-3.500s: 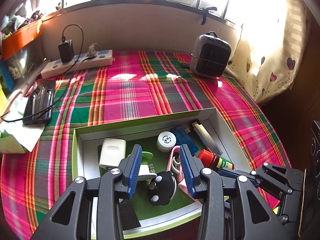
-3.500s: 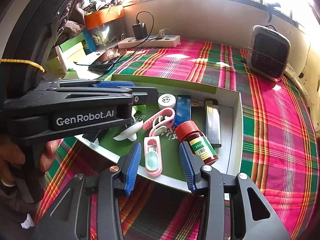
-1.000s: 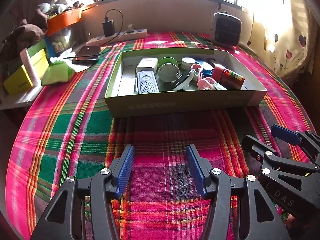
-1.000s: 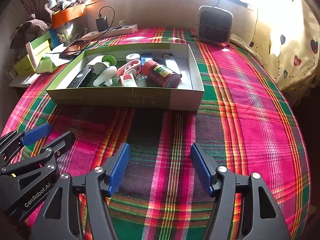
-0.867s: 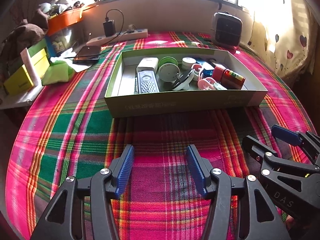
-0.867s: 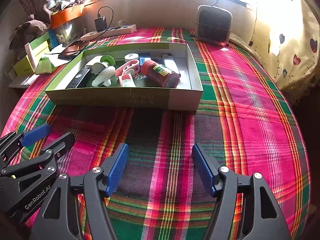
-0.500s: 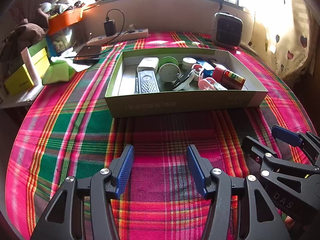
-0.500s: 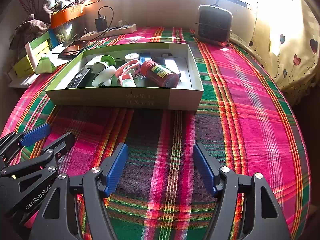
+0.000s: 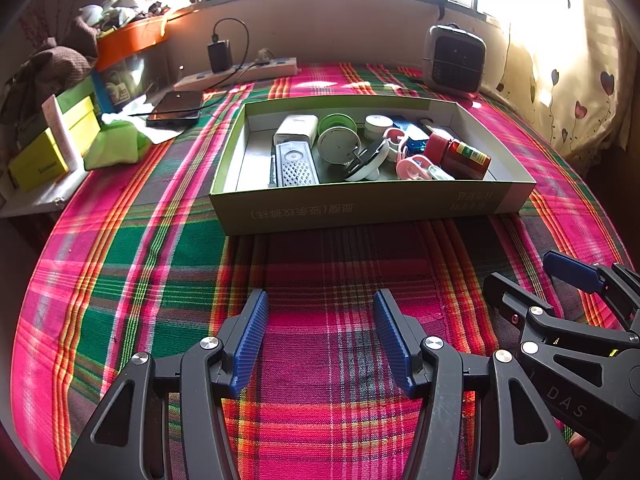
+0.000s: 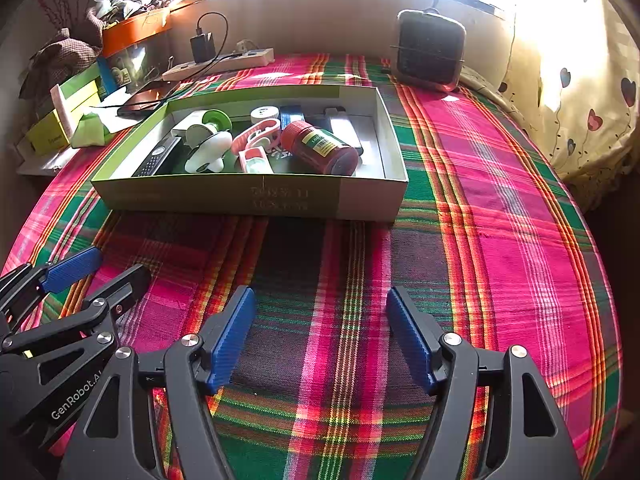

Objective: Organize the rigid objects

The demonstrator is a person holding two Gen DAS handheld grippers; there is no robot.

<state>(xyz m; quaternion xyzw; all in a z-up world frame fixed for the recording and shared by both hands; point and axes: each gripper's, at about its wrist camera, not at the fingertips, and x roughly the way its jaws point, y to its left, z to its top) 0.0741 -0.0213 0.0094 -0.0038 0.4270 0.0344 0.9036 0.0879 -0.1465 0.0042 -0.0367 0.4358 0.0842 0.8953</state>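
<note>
A shallow green cardboard box (image 9: 360, 208) (image 10: 224, 196) stands on the plaid cloth. It holds a grey remote (image 9: 295, 164), a white adapter (image 9: 296, 130), a green-and-white reel (image 9: 338, 142), a red bottle (image 9: 456, 154) (image 10: 320, 147), pink clips (image 10: 256, 134) and several other small items. My left gripper (image 9: 318, 332) is open and empty over the cloth, well short of the box. My right gripper (image 10: 320, 332) is open and empty, also short of the box. Each gripper shows at the edge of the other's view.
A small grey heater (image 9: 454, 58) (image 10: 430, 46) stands at the back right. A power strip with a charger (image 9: 240, 72), a phone (image 9: 176, 106) and yellow and green boxes (image 9: 52, 148) lie at the back left. A curtain (image 10: 580, 80) hangs right.
Since 3.5 s ago both grippers have pulled back out of the box to the near cloth. Over the last second they have hardly moved; the right jaws have opened slightly wider.
</note>
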